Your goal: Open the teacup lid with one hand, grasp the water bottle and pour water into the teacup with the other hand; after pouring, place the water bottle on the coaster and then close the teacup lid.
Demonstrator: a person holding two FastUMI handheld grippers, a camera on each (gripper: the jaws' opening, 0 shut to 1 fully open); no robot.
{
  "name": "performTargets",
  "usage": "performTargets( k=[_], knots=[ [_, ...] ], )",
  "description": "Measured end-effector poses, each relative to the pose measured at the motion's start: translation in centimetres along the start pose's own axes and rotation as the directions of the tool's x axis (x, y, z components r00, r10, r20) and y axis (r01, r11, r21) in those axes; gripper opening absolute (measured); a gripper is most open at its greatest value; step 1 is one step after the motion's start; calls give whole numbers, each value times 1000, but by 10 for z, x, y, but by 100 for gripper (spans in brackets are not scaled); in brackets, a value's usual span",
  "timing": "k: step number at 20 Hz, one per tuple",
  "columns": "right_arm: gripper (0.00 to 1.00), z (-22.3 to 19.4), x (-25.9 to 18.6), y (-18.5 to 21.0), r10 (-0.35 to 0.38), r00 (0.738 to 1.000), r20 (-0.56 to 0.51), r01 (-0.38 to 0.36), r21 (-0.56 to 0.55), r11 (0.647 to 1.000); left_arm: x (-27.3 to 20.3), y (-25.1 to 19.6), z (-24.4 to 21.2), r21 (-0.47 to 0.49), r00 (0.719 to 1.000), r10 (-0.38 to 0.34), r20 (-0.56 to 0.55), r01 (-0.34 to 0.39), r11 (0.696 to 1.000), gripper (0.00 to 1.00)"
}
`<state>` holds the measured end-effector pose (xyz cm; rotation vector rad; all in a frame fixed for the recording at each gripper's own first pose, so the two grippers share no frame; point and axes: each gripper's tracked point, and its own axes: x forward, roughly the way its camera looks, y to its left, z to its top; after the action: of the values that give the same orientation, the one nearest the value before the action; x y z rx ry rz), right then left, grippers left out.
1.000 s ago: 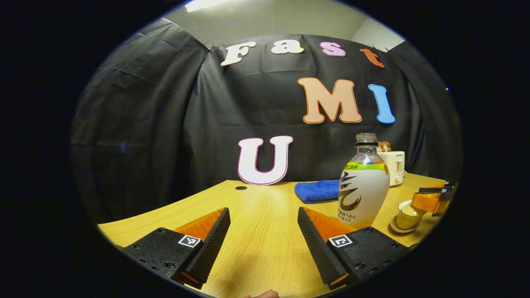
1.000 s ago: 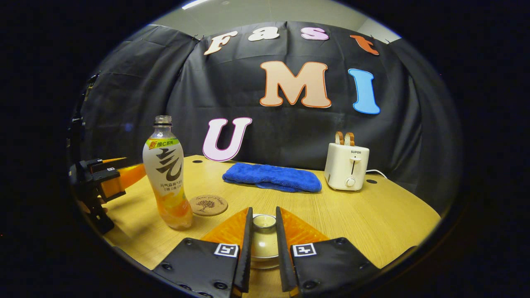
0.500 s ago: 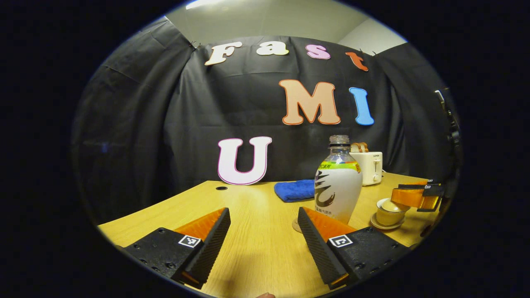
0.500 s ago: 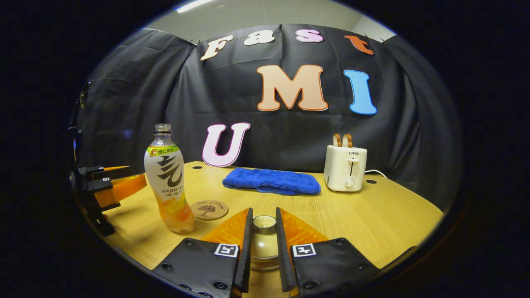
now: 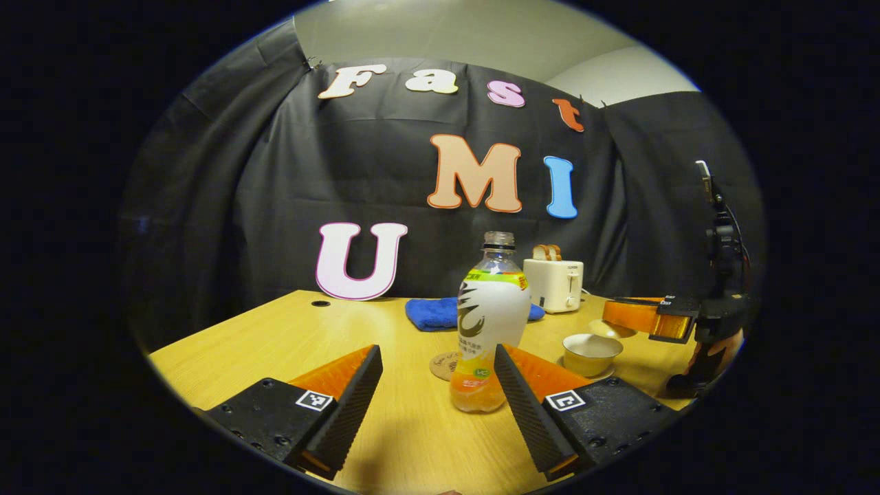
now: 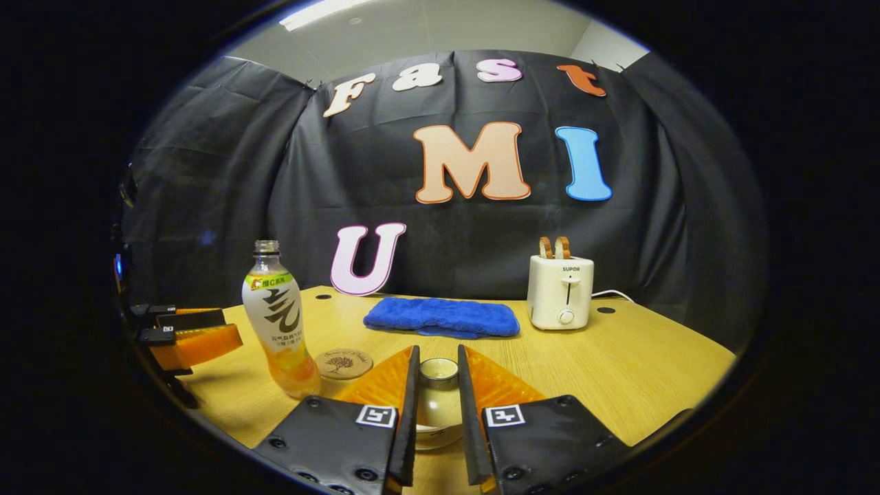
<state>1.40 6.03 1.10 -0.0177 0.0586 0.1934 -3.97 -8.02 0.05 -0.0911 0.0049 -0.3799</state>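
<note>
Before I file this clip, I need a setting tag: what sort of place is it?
Probably a staged recording booth, not a real kitchen: black cloth wall, one wooden table, a toaster as prop.

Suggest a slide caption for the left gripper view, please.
Open left gripper faces the bottle; teacup uncovered.

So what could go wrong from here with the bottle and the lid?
The bottle has no cap, and the open left gripper has it off-centre, near one finger; a bump could tip and spill it. The lid, pinched in the right gripper by its knob, could slip and fall onto the cup.
</note>
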Motion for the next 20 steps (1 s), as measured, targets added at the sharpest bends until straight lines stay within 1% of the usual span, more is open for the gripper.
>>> performTargets(
  k=[5,8,11,13,15,20],
  knots=[
    [33,7,-8,-11,-18,1000,18,18,-5,1000,7,-28,-5,-10,997,-79,-22,79,997,95],
    [32,9,-13,-17,-26,999,26,26,0,1000,15,-39,-6,9,994,-102,-30,102,995,95],
    [31,13,-17,-24,-42,999,35,42,-5,999,24,-46,-11,32,993,-104,-49,105,994,95],
    [34,16,-21,-27,-48,998,43,48,0,999,32,-48,-11,47,994,-100,-52,102,994,96],
    [33,16,-23,-32,-54,997,47,54,6,999,40,-47,-12,64,995,-86,-56,89,994,96],
    [33,12,-25,-40,-68,997,37,67,15,998,58,-46,-16,67,994,-77,-78,83,994,96]
  ],
)
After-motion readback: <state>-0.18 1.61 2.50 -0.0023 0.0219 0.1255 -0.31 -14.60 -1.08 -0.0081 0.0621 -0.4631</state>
